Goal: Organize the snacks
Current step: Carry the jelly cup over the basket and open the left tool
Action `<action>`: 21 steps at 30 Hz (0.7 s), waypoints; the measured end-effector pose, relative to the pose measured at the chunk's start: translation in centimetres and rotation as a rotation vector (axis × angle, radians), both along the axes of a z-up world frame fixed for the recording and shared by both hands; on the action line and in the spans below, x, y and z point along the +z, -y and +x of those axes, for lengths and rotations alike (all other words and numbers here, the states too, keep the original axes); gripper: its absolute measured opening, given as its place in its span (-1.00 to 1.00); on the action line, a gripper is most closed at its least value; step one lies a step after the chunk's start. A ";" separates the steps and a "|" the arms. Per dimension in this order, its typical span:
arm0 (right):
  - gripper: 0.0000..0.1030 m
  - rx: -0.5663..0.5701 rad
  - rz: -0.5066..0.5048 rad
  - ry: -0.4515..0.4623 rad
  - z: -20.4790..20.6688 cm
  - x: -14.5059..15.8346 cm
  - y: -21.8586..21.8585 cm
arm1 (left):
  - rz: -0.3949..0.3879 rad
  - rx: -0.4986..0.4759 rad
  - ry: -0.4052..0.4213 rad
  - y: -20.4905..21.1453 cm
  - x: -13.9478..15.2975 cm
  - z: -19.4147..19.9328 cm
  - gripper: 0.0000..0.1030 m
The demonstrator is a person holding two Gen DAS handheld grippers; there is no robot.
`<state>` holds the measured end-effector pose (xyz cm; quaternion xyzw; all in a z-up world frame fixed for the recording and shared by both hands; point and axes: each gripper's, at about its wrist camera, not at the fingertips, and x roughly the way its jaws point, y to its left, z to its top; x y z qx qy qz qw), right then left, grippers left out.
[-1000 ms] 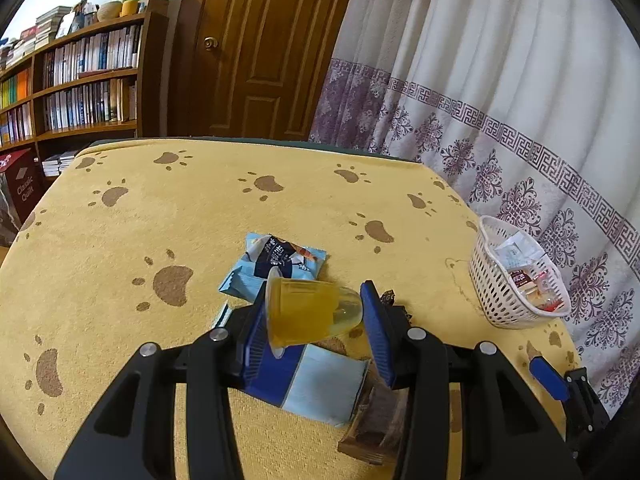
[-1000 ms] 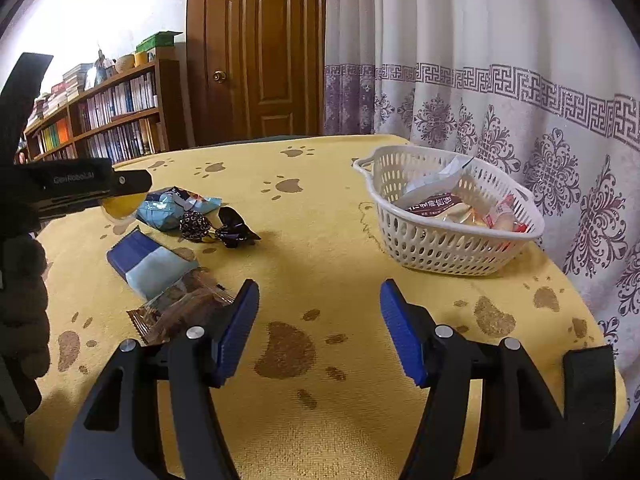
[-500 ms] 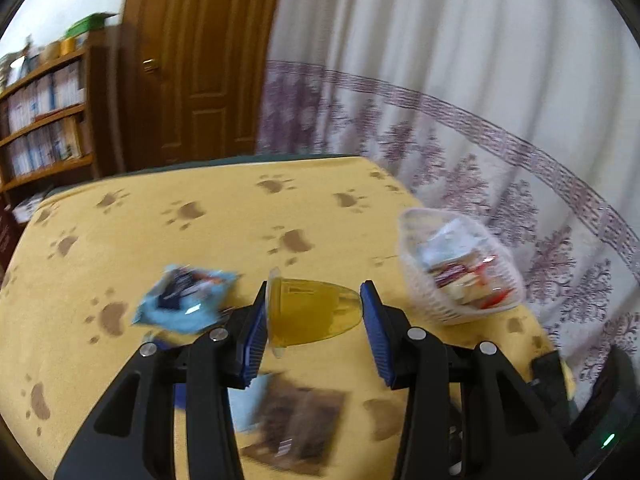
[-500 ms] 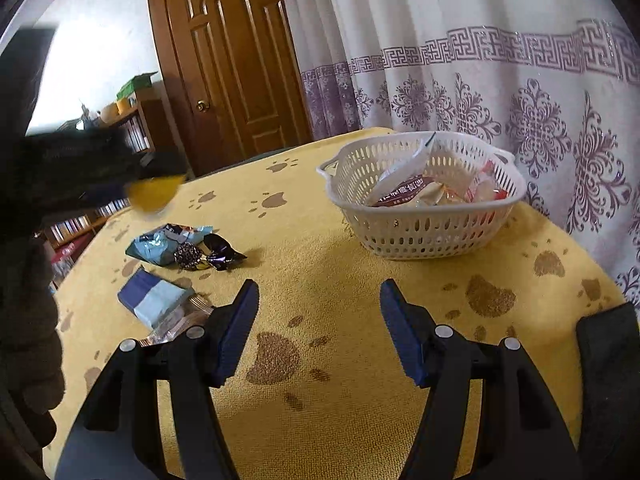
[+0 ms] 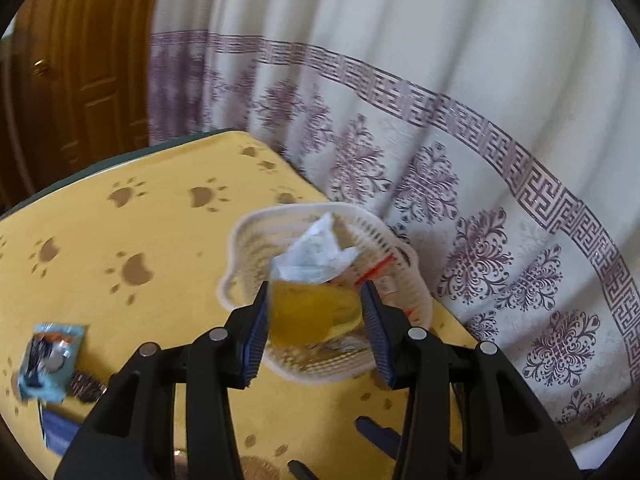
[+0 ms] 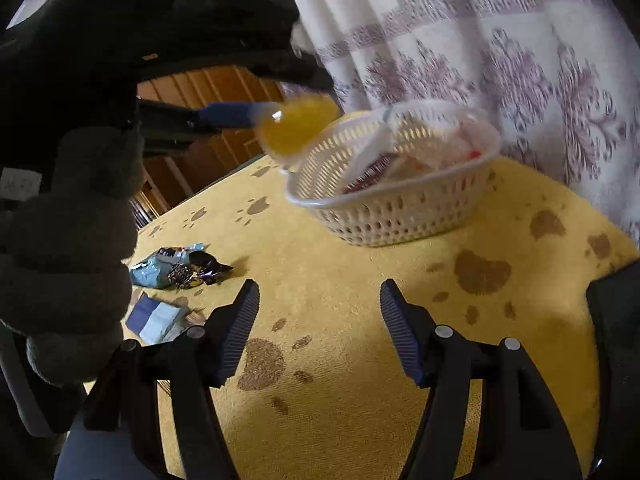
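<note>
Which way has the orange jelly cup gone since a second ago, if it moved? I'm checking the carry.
Yes. The orange jelly cup, gripped by the left gripper, travelled from above the loose snacks to the white basket rim.

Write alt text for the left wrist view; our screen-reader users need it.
The left gripper is shut on a yellow jelly cup, held just in front of a white basket of snacks on a yellow paw-print tablecloth. A blue snack packet lies at lower left; a patterned curtain hangs behind.
</note>
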<state>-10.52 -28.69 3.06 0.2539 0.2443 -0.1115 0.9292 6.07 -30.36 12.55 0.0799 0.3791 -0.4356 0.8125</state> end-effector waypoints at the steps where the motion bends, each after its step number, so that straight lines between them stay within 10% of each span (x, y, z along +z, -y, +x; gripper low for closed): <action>1: 0.26 -0.006 0.001 0.004 -0.1 0.0 0.1 | 0.005 -0.007 0.000 0.3 0.0 0.1 -0.04; 21: 0.26 0.001 -0.021 -0.019 0.3 0.0 -0.8 | -0.045 0.103 0.121 -5.0 2.1 -0.3 0.60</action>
